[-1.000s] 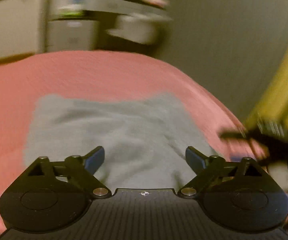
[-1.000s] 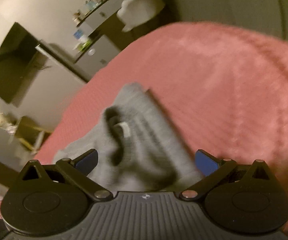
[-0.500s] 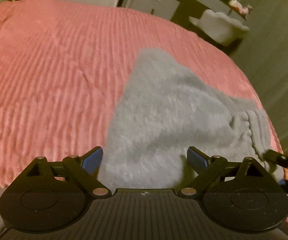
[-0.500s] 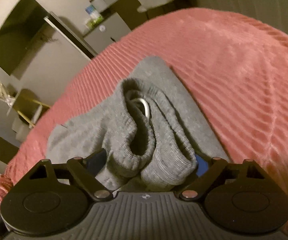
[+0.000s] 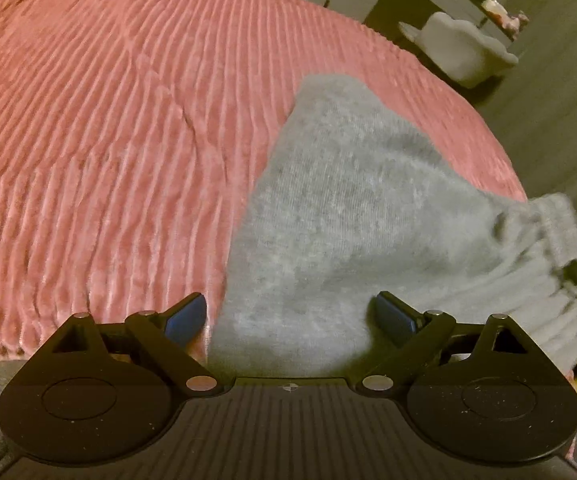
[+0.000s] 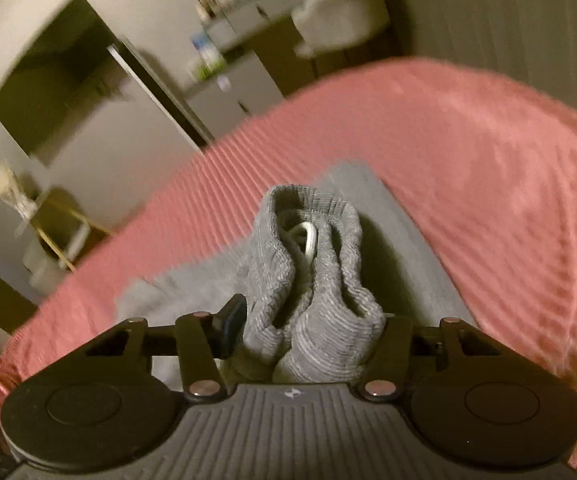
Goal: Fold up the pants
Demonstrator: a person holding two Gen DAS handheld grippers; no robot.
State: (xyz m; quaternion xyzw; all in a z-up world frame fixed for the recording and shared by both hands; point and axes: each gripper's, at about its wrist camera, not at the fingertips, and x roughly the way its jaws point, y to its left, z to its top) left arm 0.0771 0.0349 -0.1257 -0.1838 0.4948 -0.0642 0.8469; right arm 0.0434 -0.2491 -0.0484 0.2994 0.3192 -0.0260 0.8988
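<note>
The grey pants (image 5: 344,216) lie on the pink ribbed bedspread (image 5: 100,128), spread flat across its right part in the left wrist view, with one edge of the fabric running down between pink and grey. Their ribbed waistband (image 6: 312,280) is bunched into thick folds, and a pale loop, probably the drawstring though the frame is blurred, shows inside the folds.

The right gripper (image 6: 308,324) pinches that bunched waistband: its fingers are drawn in against the cloth on both sides, the left blue pad (image 6: 234,318) pressed to the knit and the other hidden behind it. The tool points forward and is tilted, so the bed and room slant across its view. In the left wrist view its dark tip appears at the far right edge, at the gathered waistband.

The left gripper (image 5: 290,316) is spread wide and holds nothing. It hovers low over the near part of the pants, one blue pad (image 5: 186,318) above the bedspread just beside the fabric edge, the other over the grey cloth.

Beyond the bed stand a white chair (image 5: 460,56) and a dresser (image 6: 240,60).
</note>
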